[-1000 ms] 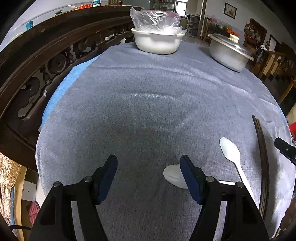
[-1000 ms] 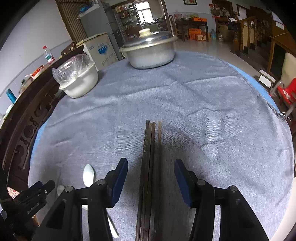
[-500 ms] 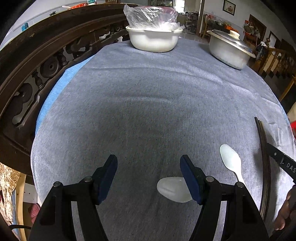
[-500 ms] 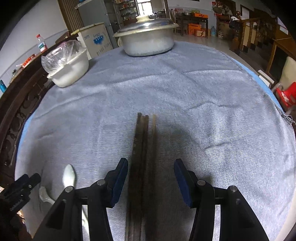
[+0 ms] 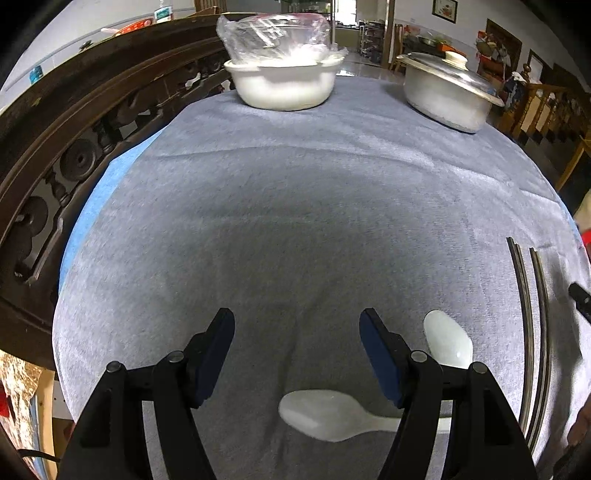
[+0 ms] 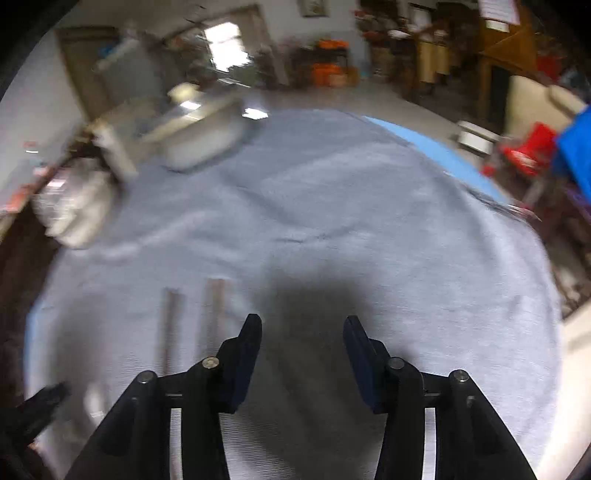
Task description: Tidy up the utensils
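R claw (image 6: pixel 302 334) over bare cloth (image 6: pixel 369 229), closing

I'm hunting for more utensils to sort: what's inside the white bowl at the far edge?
The white bowl holds a crumpled clear plastic bag that bulges above its rim. Whatever lies under the bag, within the bowl's opaque walls, is hidden.

Both wrist views look steeply down, close over one shared grey tablecloth (image 5: pixel 295 206).
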Demonstrator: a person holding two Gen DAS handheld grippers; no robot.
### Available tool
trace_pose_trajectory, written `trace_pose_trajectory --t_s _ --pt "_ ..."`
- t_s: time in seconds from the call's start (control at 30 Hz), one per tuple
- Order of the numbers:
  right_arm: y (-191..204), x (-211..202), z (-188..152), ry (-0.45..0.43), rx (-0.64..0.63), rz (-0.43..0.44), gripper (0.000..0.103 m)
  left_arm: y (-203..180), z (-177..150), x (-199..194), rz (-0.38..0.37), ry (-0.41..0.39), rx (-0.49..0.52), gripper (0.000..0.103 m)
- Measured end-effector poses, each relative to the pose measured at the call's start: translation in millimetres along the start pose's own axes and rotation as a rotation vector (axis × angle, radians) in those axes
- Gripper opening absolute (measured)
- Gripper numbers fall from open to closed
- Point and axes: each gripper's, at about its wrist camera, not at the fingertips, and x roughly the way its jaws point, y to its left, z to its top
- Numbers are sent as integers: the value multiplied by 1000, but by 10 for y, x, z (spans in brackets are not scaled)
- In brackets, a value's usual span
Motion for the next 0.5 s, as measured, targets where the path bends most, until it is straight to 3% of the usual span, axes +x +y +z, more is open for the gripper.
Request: trace_pose_trajectory --t_s 0.07,0.1,0.17,0.2,0.27,0.4,0.5 --pt "202 -32 -25 -5 -61 120 42 -47 22 0 -2 -1 6 71" --pt "282 2 -42 23 -75 179 34 -70 33 -4 -1 -3 9 71" --pt "426 155 -85 110 -104 246 32 -97 47 -19 -2 -7 11 71" --pt "494 234 -122 143 -126 238 32 -104 40 -25 -2 -8 11 71" --pt "590 230 -139 113 -171 202 30 -106 40 -37 2 -11 10 71" --pt "638 307 -139 127 -157 209 29 -111 39 -12 13 -8 9 71" --pt "824 346 -203 179 -190 303 29 -121 47 17 15 0 6 71"
